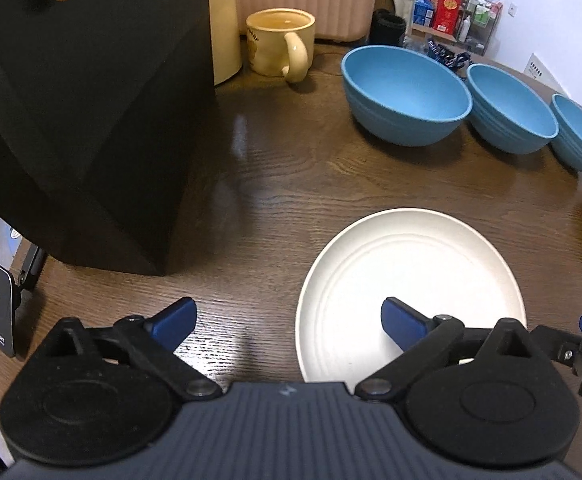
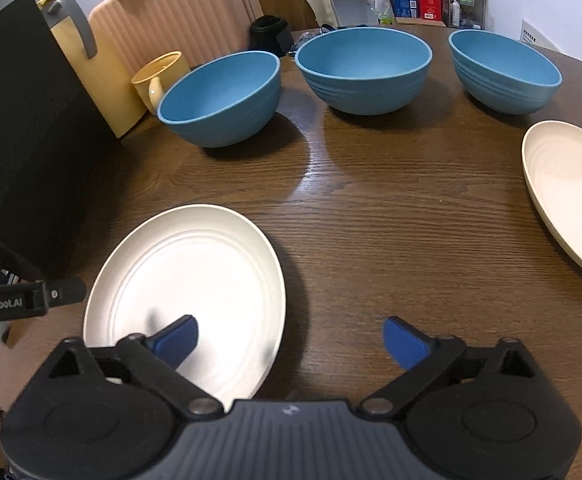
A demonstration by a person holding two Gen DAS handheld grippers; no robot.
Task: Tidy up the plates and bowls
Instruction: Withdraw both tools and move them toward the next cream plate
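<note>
Left hand-held gripper (image 1: 289, 322) hangs over the near edge of the worktop (image 1: 275, 176) with its jaws spread wide and nothing between them; one blue pad sits above the rim of a white plate (image 1: 411, 280). Right hand-held gripper (image 2: 291, 340) is likewise wide open and empty, its left pad over the same plate. A second plate (image 2: 571, 192) lies toward the right edge. Three blue bowls (image 2: 363, 68) stand in a row along the far side, a mug (image 1: 279, 42) beside them near a black box (image 1: 83, 120).

Sharp, evenly lit; fisheye-bent edges, table (image 2: 371, 208) glare.
</note>
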